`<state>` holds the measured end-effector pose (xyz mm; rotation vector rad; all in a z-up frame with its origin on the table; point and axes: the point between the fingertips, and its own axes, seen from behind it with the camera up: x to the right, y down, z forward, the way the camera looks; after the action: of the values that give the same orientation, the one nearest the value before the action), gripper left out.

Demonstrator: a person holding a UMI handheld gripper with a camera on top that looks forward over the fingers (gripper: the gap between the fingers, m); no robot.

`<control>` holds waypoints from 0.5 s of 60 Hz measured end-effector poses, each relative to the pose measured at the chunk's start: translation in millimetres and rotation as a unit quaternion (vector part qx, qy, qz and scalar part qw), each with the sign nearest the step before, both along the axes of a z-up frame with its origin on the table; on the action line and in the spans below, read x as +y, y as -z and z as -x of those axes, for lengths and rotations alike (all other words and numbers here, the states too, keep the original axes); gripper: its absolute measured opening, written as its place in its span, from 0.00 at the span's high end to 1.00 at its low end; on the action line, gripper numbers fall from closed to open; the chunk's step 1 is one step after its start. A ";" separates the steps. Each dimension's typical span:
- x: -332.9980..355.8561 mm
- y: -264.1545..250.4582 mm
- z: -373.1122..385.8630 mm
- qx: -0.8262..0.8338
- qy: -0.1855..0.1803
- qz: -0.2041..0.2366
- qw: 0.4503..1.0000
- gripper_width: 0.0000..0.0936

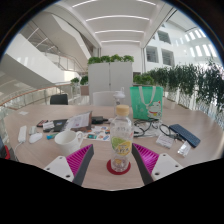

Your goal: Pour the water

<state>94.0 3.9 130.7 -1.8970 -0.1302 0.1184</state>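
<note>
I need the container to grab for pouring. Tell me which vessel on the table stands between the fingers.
The clear bottle with the yellow-green label, on a red coaster between the open fingers. The white cup sits off to the side.

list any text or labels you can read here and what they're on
Nothing can be read for certain.
Clear bottle, standing between the open fingers of the gripper: it bears a label with a yellow-green band, but the print is too small to read.
Green bag beyond the bottle: no lettering can be made out.
Papers and small items on the table: too small and blurred to read.
</note>
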 end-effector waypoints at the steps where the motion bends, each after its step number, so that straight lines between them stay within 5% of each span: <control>1: -7.1 -0.3 2.1 0.000 0.001 0.000 1.000 0.10; 30: -220.6 -146.6 84.2 0.016 0.064 0.002 0.998 0.10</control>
<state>9.7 -216.6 277.3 -1.9002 0.0127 0.0619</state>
